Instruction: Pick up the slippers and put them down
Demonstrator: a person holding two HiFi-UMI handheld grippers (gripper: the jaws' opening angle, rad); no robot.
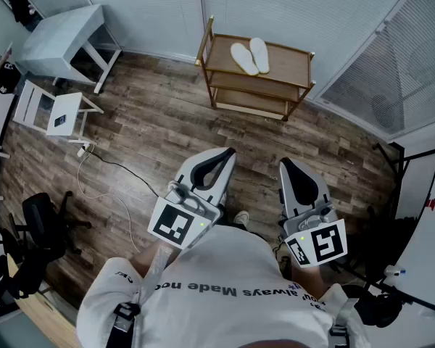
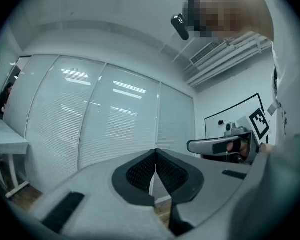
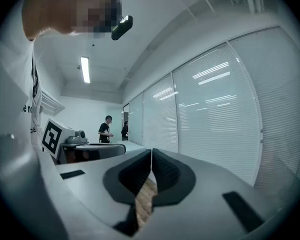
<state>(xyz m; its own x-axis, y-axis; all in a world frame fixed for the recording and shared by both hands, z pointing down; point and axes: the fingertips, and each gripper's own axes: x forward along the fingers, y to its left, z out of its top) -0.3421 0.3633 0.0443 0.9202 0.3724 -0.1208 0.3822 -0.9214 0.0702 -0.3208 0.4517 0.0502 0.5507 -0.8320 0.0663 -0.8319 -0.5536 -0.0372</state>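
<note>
Wood-plank floor (image 1: 152, 129); room walled by blind-covered glass panels (image 1: 275, 6). Wooden shelf unit (image 1: 293, 67) against far wall. White slippers (image 1: 244, 59) on top shelf, side by side, long axes running wallward, slightly angled together; toe ends unclear. Left gripper (image 1: 229, 152) and right gripper (image 1: 284, 163): jaws pressed together, empty, well apart from shelf unit.

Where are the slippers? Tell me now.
In the head view, the slippers lie side by side on the top shelf of the wooden rack, left of its middle, by the far wall.
</note>
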